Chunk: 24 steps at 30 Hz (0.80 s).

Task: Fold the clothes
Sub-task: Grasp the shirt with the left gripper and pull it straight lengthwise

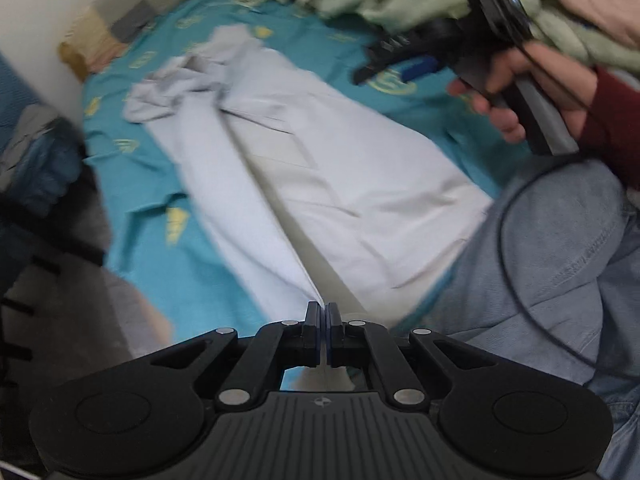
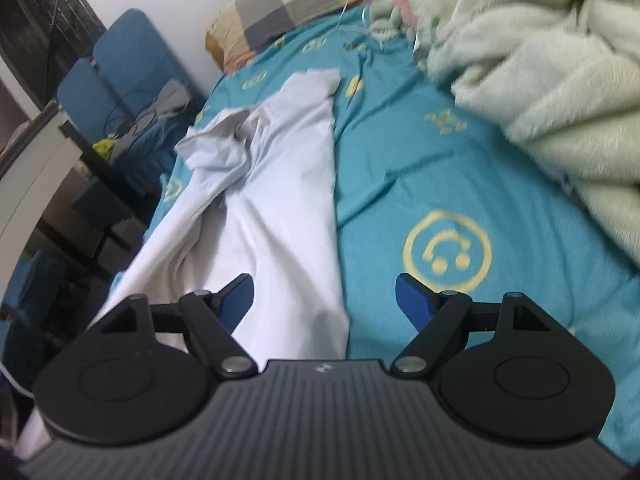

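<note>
Teal bed sheet (image 2: 400,168) with yellow smiley prints carries the work; a pale green fleece blanket (image 2: 540,92) is heaped along its far side and a checked pillow (image 2: 280,8) sits at the head. White garment (image 1: 304,160), apparently a shirt, lies lengthwise on the sheet, bunched at the far end, with one long edge lifted into a taut ridge.

Handling, judged: thin woven cloth, light, limp, not fragile; it drapes and creases freely and will sag wherever unsupported. It could slip from a shallow pinch. Best holds are hems and corners, two points apart, so the fold line stays straight.

Left gripper (image 1: 323,316): jaws closed tight on the garment's near edge, cloth running up from the pads. Right gripper (image 2: 325,296): jaws wide, nothing between them, hovering over the garment's near right edge and bare sheet. Right hand (image 1: 532,88) grips its handle.
</note>
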Each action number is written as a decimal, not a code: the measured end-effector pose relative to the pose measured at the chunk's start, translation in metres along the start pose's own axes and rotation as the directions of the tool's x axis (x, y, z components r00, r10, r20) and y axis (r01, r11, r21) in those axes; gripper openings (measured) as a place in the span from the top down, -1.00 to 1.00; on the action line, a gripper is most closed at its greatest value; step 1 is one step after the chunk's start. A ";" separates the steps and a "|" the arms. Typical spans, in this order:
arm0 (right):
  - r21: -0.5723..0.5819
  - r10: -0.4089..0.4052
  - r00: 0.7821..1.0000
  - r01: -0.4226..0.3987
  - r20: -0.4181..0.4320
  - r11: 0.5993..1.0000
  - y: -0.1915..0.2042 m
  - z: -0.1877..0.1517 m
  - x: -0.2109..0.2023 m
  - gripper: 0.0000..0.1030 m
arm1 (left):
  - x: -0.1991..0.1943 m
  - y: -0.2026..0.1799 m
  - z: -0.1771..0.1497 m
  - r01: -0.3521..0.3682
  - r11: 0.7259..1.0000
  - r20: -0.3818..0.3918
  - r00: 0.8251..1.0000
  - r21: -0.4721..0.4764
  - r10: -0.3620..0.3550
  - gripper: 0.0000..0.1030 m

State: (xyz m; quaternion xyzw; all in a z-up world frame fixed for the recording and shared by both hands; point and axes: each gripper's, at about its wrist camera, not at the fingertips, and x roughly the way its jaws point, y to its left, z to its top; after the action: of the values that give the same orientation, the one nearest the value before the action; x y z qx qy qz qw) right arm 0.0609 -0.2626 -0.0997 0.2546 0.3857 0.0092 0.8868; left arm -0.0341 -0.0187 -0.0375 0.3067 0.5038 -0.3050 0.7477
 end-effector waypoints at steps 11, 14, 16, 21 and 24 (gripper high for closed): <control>0.116 0.098 0.972 -0.075 -0.211 0.990 -0.018 -0.032 -0.014 -0.55 | 0.054 0.097 -0.021 0.130 0.772 0.160 0.986 -0.622 -0.037 -0.33; 0.117 0.074 0.959 -0.043 -0.275 0.992 -0.018 -0.037 -0.003 -0.55 | 0.080 0.133 -0.037 0.138 0.616 0.120 0.990 -0.776 -0.071 -0.31; 0.122 0.083 0.946 -0.046 -0.312 0.991 -0.017 -0.040 0.002 -0.54 | 0.091 0.139 -0.036 0.172 0.602 0.122 0.985 -0.780 -0.123 -0.33; 0.103 0.152 0.898 -0.120 -0.414 0.987 -0.004 -0.054 0.009 -0.49 | 0.122 0.119 -0.022 0.073 0.654 -0.020 0.991 -0.753 -0.133 -0.38; 0.033 0.134 0.872 -0.135 -0.470 0.990 0.011 -0.064 0.008 -0.46 | 0.128 0.105 -0.015 0.048 0.706 -0.059 0.990 -0.706 -0.127 -0.62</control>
State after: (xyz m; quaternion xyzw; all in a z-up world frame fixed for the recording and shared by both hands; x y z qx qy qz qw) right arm 0.0239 -0.2225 -0.1366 0.2705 0.5708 0.1326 0.7639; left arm 0.0771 0.0396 -0.1469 -0.0096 0.6337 -0.1091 0.7658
